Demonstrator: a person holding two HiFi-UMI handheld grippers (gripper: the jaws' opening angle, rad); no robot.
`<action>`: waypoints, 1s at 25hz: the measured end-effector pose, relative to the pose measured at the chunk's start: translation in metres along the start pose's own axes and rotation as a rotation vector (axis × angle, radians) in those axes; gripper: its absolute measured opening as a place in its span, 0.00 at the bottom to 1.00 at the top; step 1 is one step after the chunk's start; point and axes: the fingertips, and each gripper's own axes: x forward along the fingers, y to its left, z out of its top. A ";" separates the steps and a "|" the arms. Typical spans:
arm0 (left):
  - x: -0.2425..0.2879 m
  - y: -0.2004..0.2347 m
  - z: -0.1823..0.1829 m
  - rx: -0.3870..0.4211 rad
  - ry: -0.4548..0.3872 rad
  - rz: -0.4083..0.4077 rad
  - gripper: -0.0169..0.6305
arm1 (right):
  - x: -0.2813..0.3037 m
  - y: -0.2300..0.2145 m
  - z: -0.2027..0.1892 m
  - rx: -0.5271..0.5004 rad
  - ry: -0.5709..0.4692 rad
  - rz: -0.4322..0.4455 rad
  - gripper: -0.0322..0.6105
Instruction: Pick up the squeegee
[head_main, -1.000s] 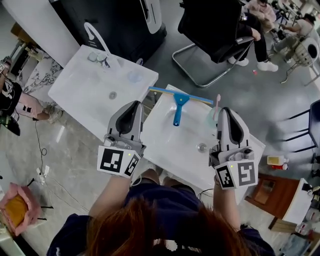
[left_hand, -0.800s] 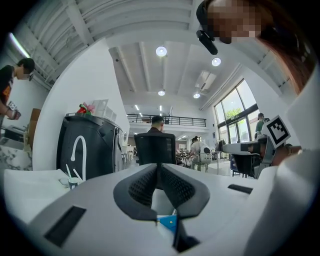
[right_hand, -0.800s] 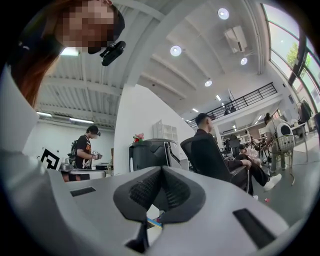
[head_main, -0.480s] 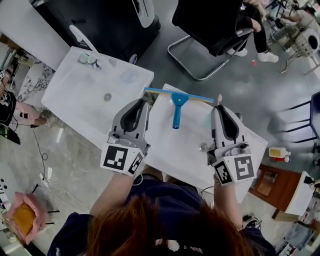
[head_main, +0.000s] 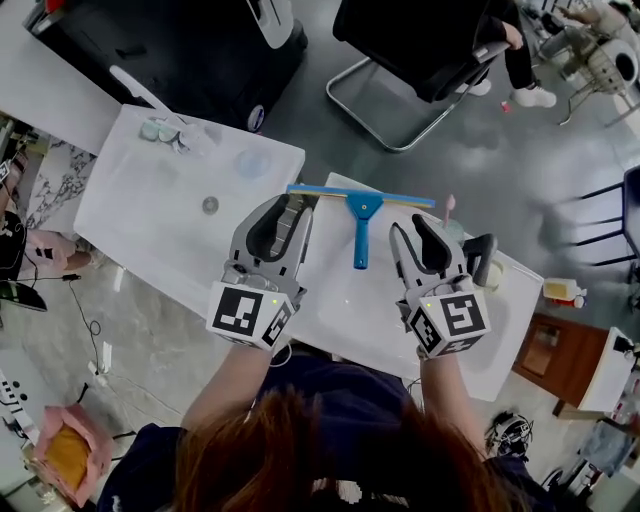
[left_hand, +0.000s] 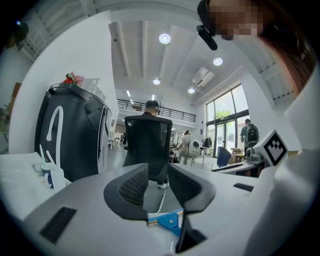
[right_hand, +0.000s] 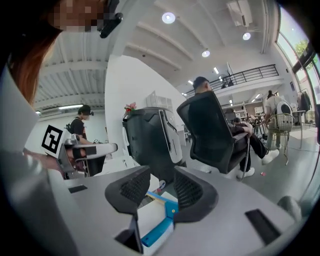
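Since the squeegee (head_main: 361, 222) is to be lifted, the left gripper (head_main: 288, 208) and right gripper (head_main: 408, 228) are held either side of its handle, jaws spread wide and empty, likely readied to close on it; beyond, its blade is laid flat along the far edge of the table (head_main: 340, 305).

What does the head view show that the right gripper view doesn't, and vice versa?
Head view only: the full blade of the squeegee, lying near the far edge of the white table, and a second white table to the left.
Right gripper view only: the ceiling lights and a balcony railing.
Both: the blue squeegee, not yet gripped; the right gripper with its claw open and nothing held; and the black chair.
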 end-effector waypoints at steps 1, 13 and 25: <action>0.003 0.004 -0.002 -0.005 0.002 -0.002 0.21 | 0.008 0.000 -0.011 0.014 0.032 0.003 0.31; 0.029 0.044 -0.024 -0.014 0.066 -0.011 0.21 | 0.084 -0.012 -0.148 0.163 0.378 -0.026 0.46; 0.037 0.059 -0.044 -0.026 0.108 -0.011 0.21 | 0.115 -0.007 -0.207 0.165 0.529 -0.112 0.56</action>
